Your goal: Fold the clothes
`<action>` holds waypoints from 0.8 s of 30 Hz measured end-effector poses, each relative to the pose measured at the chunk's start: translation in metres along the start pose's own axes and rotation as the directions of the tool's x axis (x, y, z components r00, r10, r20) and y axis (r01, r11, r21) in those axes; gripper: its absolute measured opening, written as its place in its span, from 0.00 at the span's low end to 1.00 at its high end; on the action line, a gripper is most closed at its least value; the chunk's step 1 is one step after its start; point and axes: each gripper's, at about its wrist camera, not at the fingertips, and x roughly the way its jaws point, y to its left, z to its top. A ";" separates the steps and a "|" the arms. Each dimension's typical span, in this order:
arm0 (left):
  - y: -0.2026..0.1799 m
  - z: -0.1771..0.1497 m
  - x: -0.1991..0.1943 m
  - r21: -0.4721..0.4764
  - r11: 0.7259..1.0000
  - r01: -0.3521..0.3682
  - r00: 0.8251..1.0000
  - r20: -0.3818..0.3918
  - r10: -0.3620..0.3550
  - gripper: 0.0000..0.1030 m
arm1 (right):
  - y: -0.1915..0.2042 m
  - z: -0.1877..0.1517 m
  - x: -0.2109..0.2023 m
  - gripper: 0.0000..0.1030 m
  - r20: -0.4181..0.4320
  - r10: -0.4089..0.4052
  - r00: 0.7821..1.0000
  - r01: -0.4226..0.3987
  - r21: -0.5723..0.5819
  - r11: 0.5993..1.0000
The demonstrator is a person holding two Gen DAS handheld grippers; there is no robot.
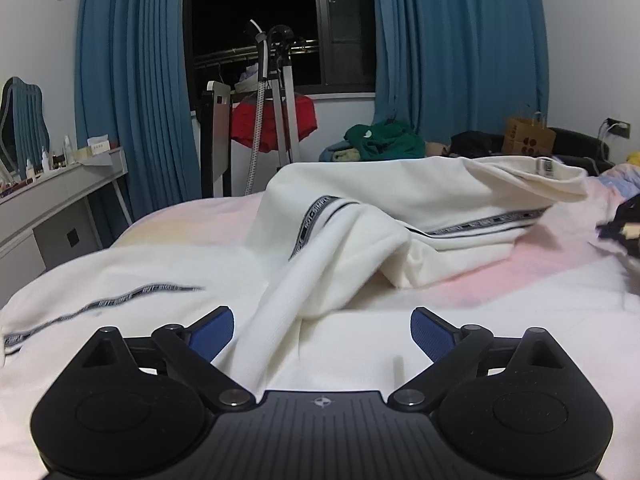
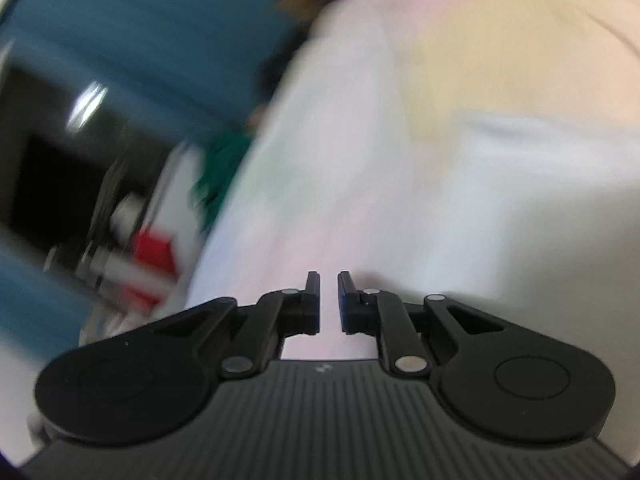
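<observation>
I am holding my left tool (image 1: pixel 322 334) low over the bed (image 1: pixel 500 304), its blue-padded fingers (image 1: pixel 214 336) spread wide with nothing between them. The cream trousers (image 1: pixel 360 240) are lying rumpled across the bed just ahead: one leg is running toward my left tool and passing close by its left finger, the other part is heaped up farther back with the waistband (image 1: pixel 548 170) at the right. A dark lettered stripe (image 1: pixel 316 220) is running down the side seam. The fold humped up in the middle is blocking my sight of the sheet behind it.

Beyond the bed, a green garment (image 1: pixel 384 140) is sitting in a pile, a brown paper bag (image 1: pixel 528 136) is standing to its right, and some dark clothing (image 1: pixel 622 220) is lying at the bed's right edge. A garment steamer (image 1: pixel 264 92) and a red cloth (image 1: pixel 276 124) are standing before the dark window (image 1: pixel 256 12), with blue curtains (image 1: pixel 132 80) on either side. A white surface (image 1: pixel 60 188) with small bottles and a mirror (image 1: pixel 22 120) is at the left.

My right tool (image 2: pixel 329 300) is tilted over the pale sheet, its fingers nearly closed with a narrow gap and nothing caught in it. That view is smeared with blur; I can only make out blue, green and red patches at the left.
</observation>
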 end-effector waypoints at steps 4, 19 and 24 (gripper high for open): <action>-0.002 0.006 0.020 -0.014 1.000 0.001 1.000 -0.011 -0.001 0.89 | 0.055 -0.011 -0.014 0.74 -0.049 0.320 0.946 -0.320 -0.295 0.900; 0.013 0.020 0.081 -0.117 0.991 0.070 0.996 -0.045 -0.075 0.53 | 0.125 -0.070 0.021 0.73 -0.097 0.269 0.958 -0.248 -0.749 0.614; 0.013 0.018 0.083 -0.100 0.991 0.084 0.994 -0.058 -0.091 0.12 | 0.136 -0.069 0.025 0.21 -0.008 0.223 0.975 -0.168 -0.688 0.707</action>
